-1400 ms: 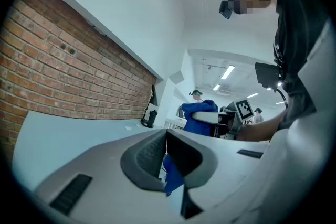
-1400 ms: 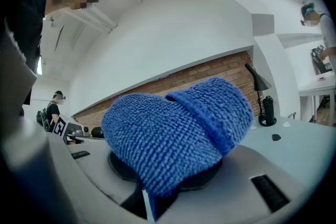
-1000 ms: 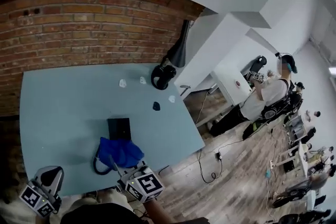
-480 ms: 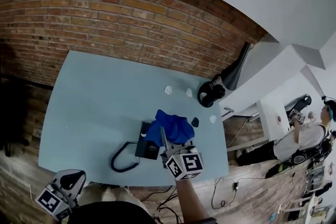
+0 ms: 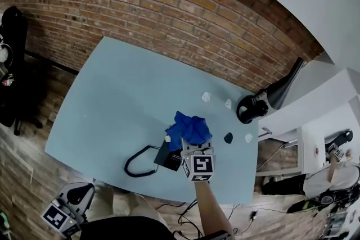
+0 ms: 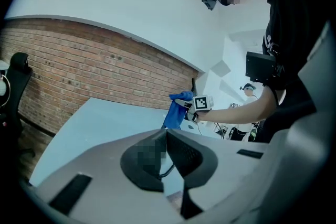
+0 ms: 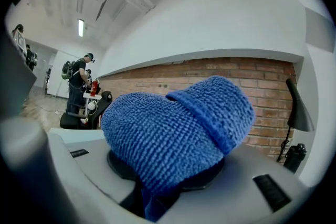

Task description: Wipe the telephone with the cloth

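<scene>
Head view: my right gripper point(image 5: 197, 150) has its fingers clenched on the blue cloth point(image 5: 190, 127), which bunches up just beyond the fingertips. The black telephone point(image 5: 169, 157) lies on the blue-grey surface point(image 5: 112, 98), just left of and under those fingers, with its coiled cord point(image 5: 138, 161) looping further out to the left. The cloth overlaps the telephone's far end in this view; I can't tell if they touch. My left gripper point(image 5: 77, 195) is off the near edge of the surface, well apart from telephone and cloth. Beyond the right fingers, toward the brick wall point(image 5: 169, 14), sit a few small white bits point(image 5: 206, 96) and a small dark item point(image 5: 228, 137), and black headphones point(image 5: 250, 109) are further right. Left gripper view: the left fingers point(image 6: 194, 160) are together with nothing held between them. Ahead of them the right gripper is raised over the surface with the cloth hanging down from it. A bit of cord shows in the gap below the left fingertips, and the telephone body is hidden behind the fingers. Right gripper view: the cloth point(image 7: 173, 134) is pinched between the right fingers and bulges over both, filling the middle. A black lamp point(image 7: 296, 107) stands to the right beyond them, against the wall. People stand far off to the left.
</scene>
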Available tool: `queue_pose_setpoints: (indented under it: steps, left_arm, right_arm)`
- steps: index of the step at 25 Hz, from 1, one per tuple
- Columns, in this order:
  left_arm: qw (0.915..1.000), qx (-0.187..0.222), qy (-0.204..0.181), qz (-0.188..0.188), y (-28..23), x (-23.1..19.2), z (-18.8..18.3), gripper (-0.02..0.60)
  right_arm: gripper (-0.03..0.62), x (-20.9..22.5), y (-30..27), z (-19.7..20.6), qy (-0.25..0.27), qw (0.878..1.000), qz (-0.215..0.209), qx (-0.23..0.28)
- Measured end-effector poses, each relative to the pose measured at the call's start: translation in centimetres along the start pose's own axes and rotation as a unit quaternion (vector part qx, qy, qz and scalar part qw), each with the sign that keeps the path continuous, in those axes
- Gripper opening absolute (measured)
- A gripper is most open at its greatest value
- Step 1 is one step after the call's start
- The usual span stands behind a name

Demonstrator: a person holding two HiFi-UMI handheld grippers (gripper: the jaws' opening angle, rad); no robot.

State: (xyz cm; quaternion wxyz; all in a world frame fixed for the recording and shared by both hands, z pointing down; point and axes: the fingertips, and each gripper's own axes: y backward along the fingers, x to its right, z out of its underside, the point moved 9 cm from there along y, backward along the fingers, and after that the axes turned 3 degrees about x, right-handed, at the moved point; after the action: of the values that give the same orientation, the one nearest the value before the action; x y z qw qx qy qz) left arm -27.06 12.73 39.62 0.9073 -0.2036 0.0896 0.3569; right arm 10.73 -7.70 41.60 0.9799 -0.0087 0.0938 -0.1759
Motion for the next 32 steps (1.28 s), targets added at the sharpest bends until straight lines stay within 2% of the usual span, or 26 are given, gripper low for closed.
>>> queue_pose_setpoints:
  steps: [6,15,20,25,32]
  left_arm:
    - [1.0,-0.004,-0.002,0.0,-1.0,1.4,1.2,-0.011]
    - [0.9996,-0.012,-0.016,0.02,-2.8,1.2,0.2,-0.011]
    - [0.9991,-0.02,-0.021,0.031,-3.6,1.3,-0.2,-0.011]
    - [0.9987,-0.029,-0.021,0.037,-4.4,1.2,-0.3,-0.011]
    - [0.9981,-0.036,-0.016,0.047,-5.6,1.6,0.3,-0.011]
  right_arm:
    - [0.143,-1.0,-0.4,7.1,0.022,0.997,-0.009,-0.077]
    - [0.143,-1.9,-1.9,12.0,0.066,0.984,-0.032,-0.162]
    - [0.145,-2.7,-2.3,13.2,0.093,0.981,-0.032,-0.169]
    - [0.144,-2.7,-2.3,13.7,0.072,0.985,-0.029,-0.155]
    - [0.143,-2.8,-2.3,13.9,0.076,0.985,-0.031,-0.155]
